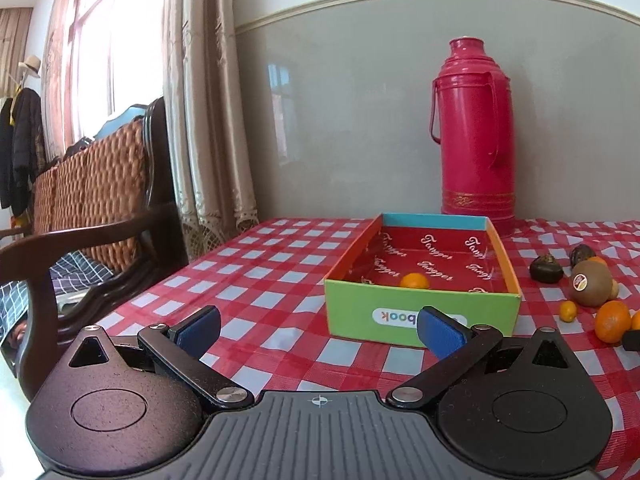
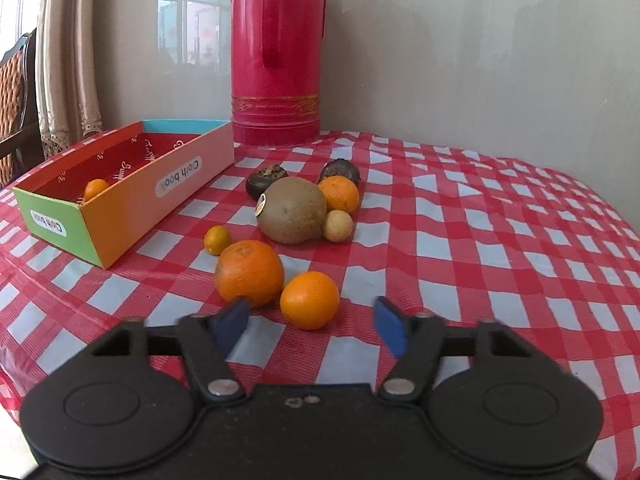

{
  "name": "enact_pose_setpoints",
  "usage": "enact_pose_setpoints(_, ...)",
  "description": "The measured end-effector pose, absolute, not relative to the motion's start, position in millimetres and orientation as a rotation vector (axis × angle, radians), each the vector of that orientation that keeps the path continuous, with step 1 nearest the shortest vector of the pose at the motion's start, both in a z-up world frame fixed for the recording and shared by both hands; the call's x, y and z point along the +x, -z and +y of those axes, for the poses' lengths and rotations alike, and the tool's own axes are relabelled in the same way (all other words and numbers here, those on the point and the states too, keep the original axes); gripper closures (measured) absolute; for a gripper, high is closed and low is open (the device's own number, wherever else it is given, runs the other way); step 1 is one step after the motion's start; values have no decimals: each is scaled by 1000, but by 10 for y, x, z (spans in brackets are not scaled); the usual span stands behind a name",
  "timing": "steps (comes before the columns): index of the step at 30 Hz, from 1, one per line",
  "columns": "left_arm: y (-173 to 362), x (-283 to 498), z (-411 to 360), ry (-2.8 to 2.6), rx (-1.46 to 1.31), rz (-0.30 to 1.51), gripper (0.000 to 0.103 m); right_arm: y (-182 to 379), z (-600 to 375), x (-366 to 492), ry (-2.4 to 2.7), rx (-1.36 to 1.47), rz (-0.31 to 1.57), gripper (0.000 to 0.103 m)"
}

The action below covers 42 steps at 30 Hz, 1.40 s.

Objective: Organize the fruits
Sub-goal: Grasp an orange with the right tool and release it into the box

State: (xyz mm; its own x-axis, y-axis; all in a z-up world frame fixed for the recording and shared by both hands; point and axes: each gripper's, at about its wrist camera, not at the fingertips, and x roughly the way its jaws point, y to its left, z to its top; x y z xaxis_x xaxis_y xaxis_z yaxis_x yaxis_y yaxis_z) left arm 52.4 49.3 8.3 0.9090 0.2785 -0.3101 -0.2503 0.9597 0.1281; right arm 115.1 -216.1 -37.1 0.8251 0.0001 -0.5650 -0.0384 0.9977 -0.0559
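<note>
Status, left to right. Your left gripper (image 1: pixel 319 330) hovers low over the red-and-white checked tablecloth (image 1: pixel 256 280), spread wide with nothing between its blue pads, aimed at the near green end of the multicoloured open cardboard box (image 1: pixel 420 316). Looks parked there to steady or guard the box, though that's my guess.

That box is the drop target: one small orange citrus fruit (image 1: pixel 415 281) already sits inside, against the near wall. Behind it, the tall magenta thermos flask (image 2: pixel 276 52) stands at the wall, out of the working lane.

Rest of the fruit is loose on the cloth just right of the box. Nearest the box: a tiny orange kumquat (image 2: pixel 217 239). Then a large rough-skinned orange (image 2: pixel 249 273), touching or nearly touching a smaller smooth tangerine (image 2: pixel 309 300). Farther back: a brown kiwi with a sticker (image 2: pixel 292 216), a pale round longan-like fruit (image 2: pixel 338 226) against it, another tangerine (image 2: pixel 339 194), and two dark wrinkled fruits (image 2: pixel 266 182) behind.

Your right gripper (image 2: pixel 311 322) is released, low over the cloth, with the smooth tangerine ahead, roughly centred on the gap. Likely your next pick. Watch the left pad: it's very near the big orange and could nudge it.
</note>
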Motion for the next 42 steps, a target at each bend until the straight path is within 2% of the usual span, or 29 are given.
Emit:
enact_pose_setpoints(1, -77, 526, 496, -273, 86, 333, 0, 385, -2166, 1171, -21, -62, 615, 72)
enact_pose_setpoints(3, -69, 533, 494, -271, 89, 336, 0, 375, -2192, 1177, -26, -37, 612, 79)
enact_pose_setpoints(12, -74, 524, 523, -268, 81, 331, 0, 186, -2143, 1074, -36, -38, 521, 79)
enact_pose_setpoints(19, -70, 479, 625, -273, 89, 332, 0, -58, -1712, 1010, -124, -54, 399, 79)
enact_pose_setpoints(33, 0, 344, 1271, -380, 62, 365, 0, -84, -913, 1287, -256, -32, 350, 78)
enact_pose_setpoints(34, -1, 337, 1319, -382, 52, 371, 0, -70, -866, 1309, -266, -31, 345, 75)
enact_pose_setpoints(35, 0, 324, 1355, -385, 42, 375, 0, -52, -825, 1320, -267, -34, 339, 67)
enact_pose_setpoints(36, 3, 306, 1390, -390, 34, 376, 0, -39, -772, 1343, -259, -38, 341, 29)
enact_pose_setpoints(37, 3, 293, 1425, -395, 27, 377, 0, -35, -741, 1338, -241, -33, 329, 6)
enact_pose_setpoints(42, 9, 277, 1529, -385, -34, 383, 0, -91, -797, 1188, -202, -25, 244, 6)
